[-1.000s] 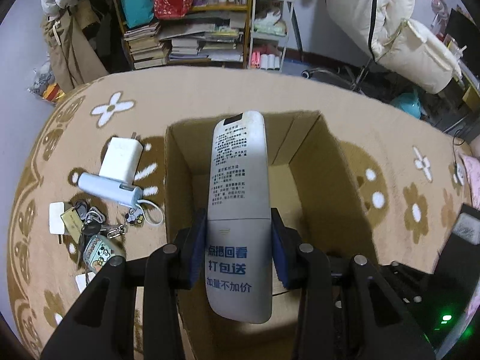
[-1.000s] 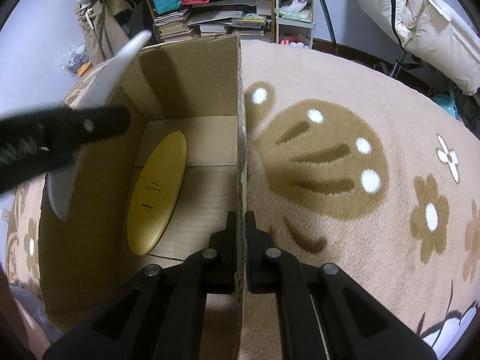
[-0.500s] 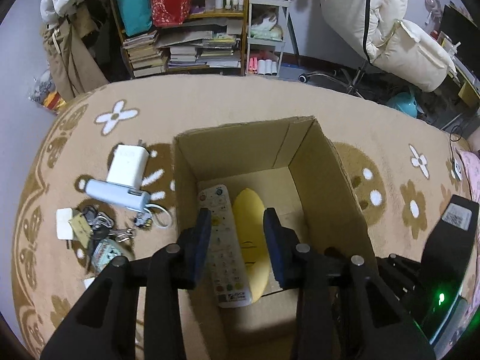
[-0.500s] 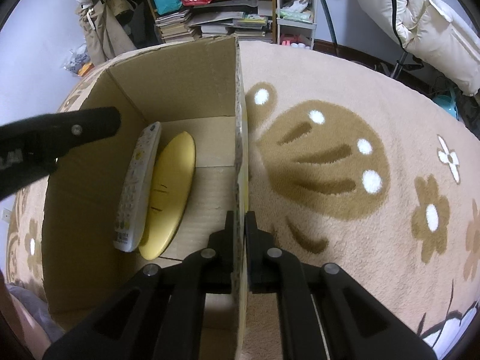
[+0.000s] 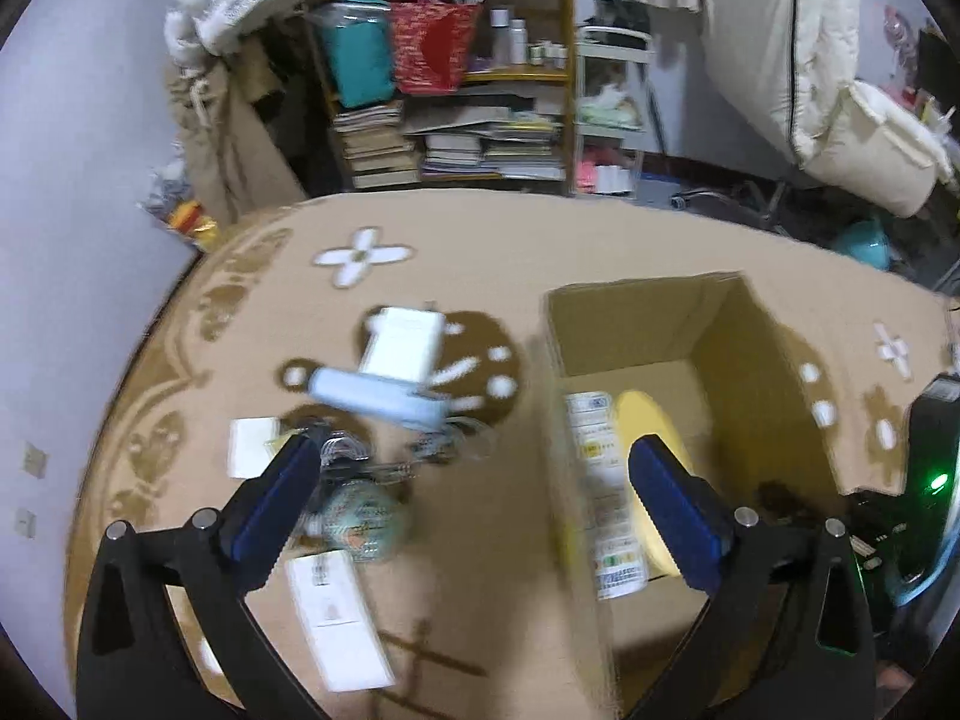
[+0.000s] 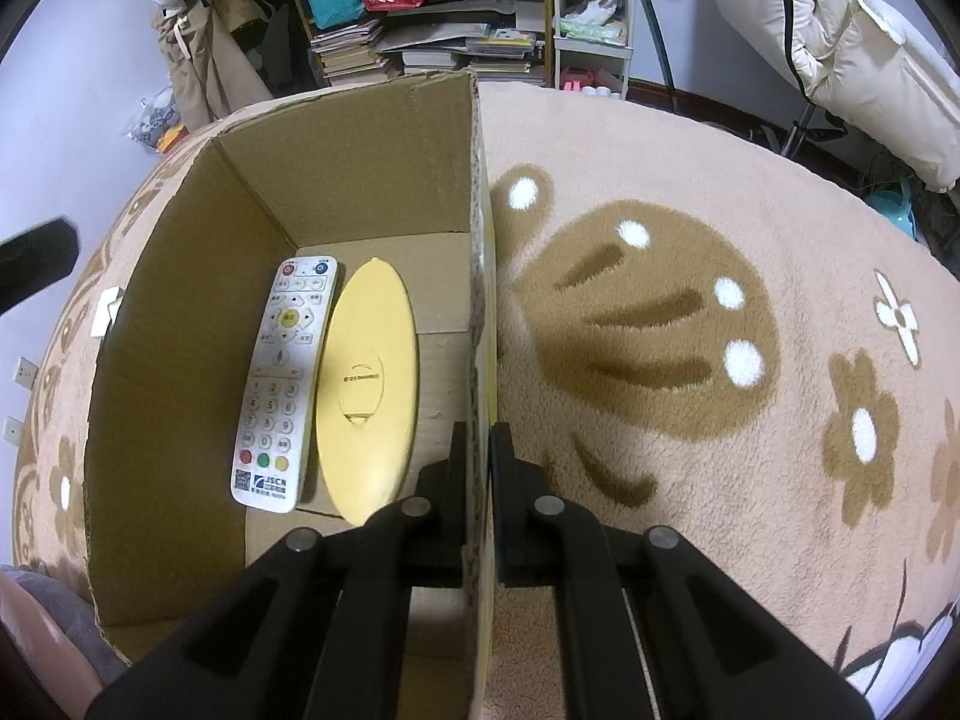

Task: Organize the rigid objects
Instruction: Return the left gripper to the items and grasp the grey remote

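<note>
Dropped beside the yellow oval case [image 6: 367, 384], the remote [image 6: 281, 384] is boxed, so the spread-open left gripper [image 5: 474, 492] swings toward the keys [image 5: 360, 462] while the right gripper [image 6: 477, 468] pinches the cardboard box wall [image 6: 480, 300].

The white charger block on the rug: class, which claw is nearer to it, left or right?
Left. The left claw hangs open over the clutter just short of the white charger block. The right claw is shut on the cardboard box wall, farther away.
</note>
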`<state>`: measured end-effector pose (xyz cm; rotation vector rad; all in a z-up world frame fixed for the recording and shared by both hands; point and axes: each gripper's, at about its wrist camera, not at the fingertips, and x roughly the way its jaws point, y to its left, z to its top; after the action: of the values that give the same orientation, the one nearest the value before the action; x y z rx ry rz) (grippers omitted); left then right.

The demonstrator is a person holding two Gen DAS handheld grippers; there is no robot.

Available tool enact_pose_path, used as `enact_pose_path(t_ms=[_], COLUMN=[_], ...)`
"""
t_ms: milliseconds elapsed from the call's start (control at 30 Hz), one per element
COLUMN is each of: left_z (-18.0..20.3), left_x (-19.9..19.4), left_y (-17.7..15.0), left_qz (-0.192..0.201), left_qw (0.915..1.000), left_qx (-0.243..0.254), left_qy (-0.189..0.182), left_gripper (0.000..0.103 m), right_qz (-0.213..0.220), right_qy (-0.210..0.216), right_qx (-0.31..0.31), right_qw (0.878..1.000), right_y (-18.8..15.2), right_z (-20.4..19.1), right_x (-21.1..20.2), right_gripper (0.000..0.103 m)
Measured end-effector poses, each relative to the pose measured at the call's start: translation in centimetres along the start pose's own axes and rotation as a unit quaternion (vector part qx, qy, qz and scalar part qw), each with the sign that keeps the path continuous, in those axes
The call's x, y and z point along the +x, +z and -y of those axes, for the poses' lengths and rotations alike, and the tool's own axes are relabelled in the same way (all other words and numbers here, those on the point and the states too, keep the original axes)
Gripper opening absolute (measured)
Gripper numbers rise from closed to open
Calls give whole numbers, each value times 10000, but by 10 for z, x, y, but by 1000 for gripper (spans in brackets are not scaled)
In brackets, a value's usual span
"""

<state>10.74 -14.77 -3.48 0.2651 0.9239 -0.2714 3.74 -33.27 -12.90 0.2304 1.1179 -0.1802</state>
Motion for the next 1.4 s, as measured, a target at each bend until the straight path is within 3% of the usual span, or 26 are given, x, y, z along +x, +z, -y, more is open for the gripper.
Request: enact_pose_path(t_ms=[100, 300, 500, 667, 967, 1133, 1200, 1300, 1400], left_z=[-17, -51, -75, -94, -106, -110, -108, -108, -109], left_x=[-1, 10, 24, 45, 79, 91, 100, 112, 114], left_y=[-7, -26, -43, -61, -83, -91, -95, -103, -105], left_qz=[4, -231, -347, -778, -1460, -1589, -1734, -1976, -1994], left_qw=[9998, 9984, 9943, 9872, 9755, 9691, 9667, 9604, 9588], left_qx=[-137, -519, -997, -1374, -1585, -1878, -1870, -1944, -2006], left_qy=[145, -30, 140, 234, 434, 189, 219, 272, 270], left_gripper=[102, 102, 102, 100, 100, 84, 68, 56, 54], right_qz=[-2, 0, 1, -1, -1, 0, 0, -1, -1], right_qy=[8, 5, 7, 7, 7, 6, 6, 1, 5], right_qx=[5, 0, -7, -4, -7, -1, -6, -6, -6], right_qw=[10000, 10000, 10000, 10000, 10000, 10000, 10000, 10000, 10000], right_y=[0, 0, 0, 0, 0, 0, 0, 0, 0], right_z=[1, 1, 1, 1, 1, 1, 1, 1, 1], right_x=[0, 0, -1, -1, -1, -1, -1, -1, -1], right_gripper=[7, 7, 7, 7, 7, 7, 7, 7, 7])
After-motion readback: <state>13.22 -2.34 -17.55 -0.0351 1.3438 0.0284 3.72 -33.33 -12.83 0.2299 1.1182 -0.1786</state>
